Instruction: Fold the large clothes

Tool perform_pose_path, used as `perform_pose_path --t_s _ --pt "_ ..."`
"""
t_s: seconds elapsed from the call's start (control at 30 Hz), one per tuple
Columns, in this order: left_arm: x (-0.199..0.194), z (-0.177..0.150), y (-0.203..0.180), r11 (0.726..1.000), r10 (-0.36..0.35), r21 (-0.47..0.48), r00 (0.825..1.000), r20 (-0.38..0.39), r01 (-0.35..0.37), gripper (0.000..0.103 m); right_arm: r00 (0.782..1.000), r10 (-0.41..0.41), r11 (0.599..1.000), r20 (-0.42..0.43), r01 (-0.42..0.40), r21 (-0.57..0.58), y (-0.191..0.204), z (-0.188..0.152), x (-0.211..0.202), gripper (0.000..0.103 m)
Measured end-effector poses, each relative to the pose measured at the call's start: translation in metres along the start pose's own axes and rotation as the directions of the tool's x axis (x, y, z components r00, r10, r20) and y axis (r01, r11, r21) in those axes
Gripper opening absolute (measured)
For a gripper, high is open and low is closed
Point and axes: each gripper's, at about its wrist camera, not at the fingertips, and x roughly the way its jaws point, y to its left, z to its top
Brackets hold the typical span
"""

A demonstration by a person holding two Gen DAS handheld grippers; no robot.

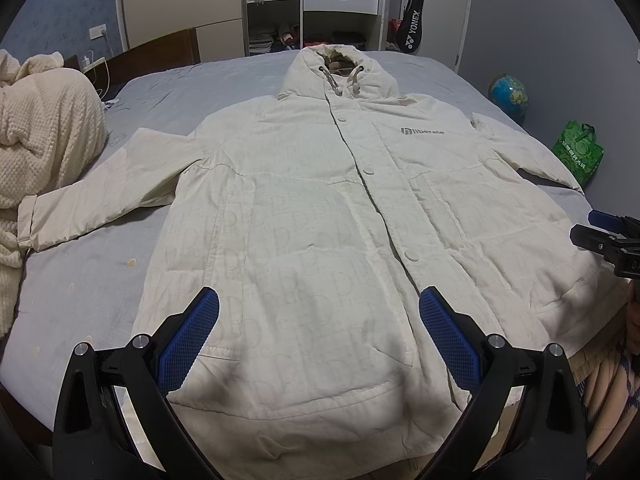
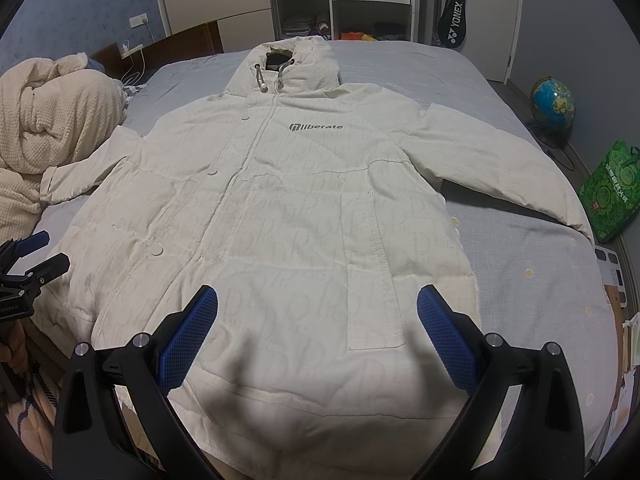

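A large cream hooded coat (image 1: 320,208) (image 2: 280,208) lies flat and face up on the bed, buttoned, hood at the far end, both sleeves spread outward. A grey "liberate" logo (image 1: 423,132) marks its chest. My left gripper (image 1: 319,304) hovers open above the coat's lower left half near the hem, with nothing between its blue pads. My right gripper (image 2: 317,304) hangs open over the lower right half, also holding nothing. Each gripper shows at the edge of the other's view: the right gripper (image 1: 608,236), the left gripper (image 2: 32,256).
The bed has a grey-blue sheet (image 1: 100,280) (image 2: 540,280). A cream knitted blanket (image 1: 44,140) (image 2: 52,128) is piled at the left, by the left sleeve cuff. A globe (image 2: 553,100) and a green bag (image 2: 612,196) stand on the floor at right; shelves (image 1: 274,4) stand behind the bed.
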Motion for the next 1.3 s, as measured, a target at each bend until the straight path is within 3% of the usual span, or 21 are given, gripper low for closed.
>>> perform_pose_path --t_s 1.3 --pt "0.002 -0.0006 0.0023 1.0 0.008 -0.002 1.0 -0.012 -0.008 0.097 1.0 -0.001 1.0 -0.005 0.001 -0.002 0.0007 0.0013 0.0006 0.095"
